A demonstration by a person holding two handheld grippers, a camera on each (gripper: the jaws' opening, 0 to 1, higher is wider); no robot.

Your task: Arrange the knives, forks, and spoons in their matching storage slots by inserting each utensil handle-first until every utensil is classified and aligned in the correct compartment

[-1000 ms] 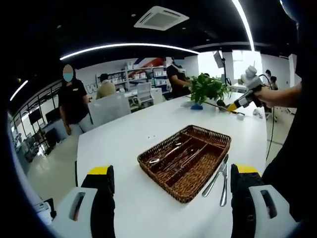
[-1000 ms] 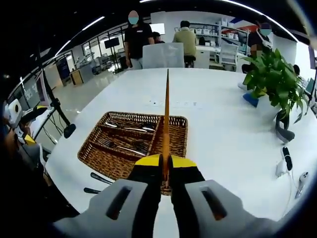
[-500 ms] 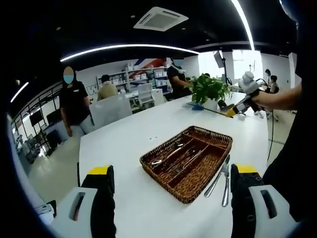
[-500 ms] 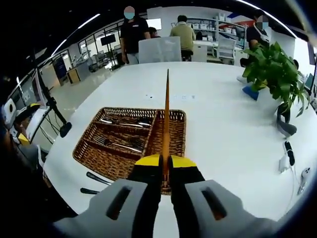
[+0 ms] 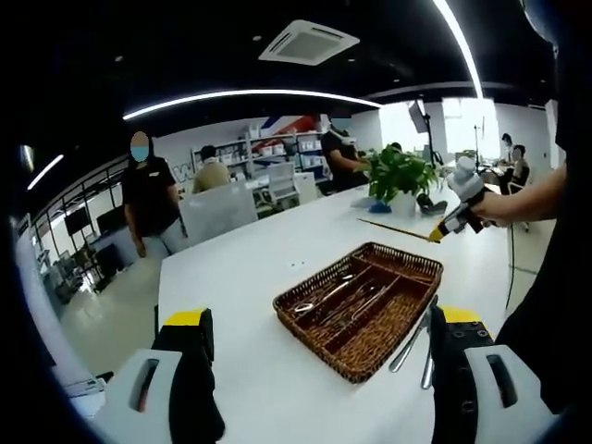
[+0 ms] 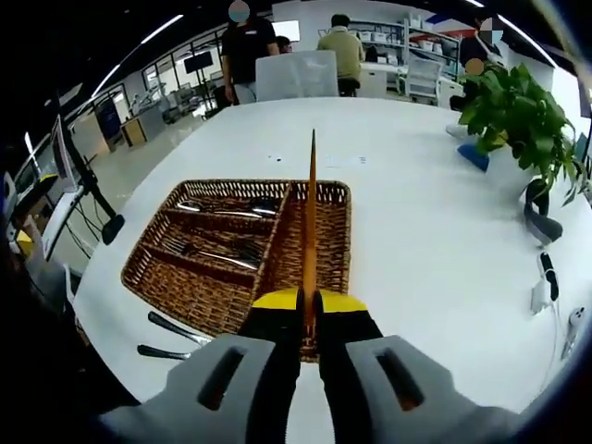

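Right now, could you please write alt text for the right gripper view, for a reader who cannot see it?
The right hand-held gripper is shut on a thin orange stick that points out over a wicker cutlery tray holding metal utensils on a white table. Two utensils lie on the table beside the tray, and a potted plant stands far right.

We see our left gripper (image 5: 319,347) low, jaws spread wide apart, nothing between them. Our right gripper (image 6: 309,310) has its jaws clamped together on a thin orange blade; in the left gripper view it's held out at arm's length, our hand (image 5: 487,205) gripping it.
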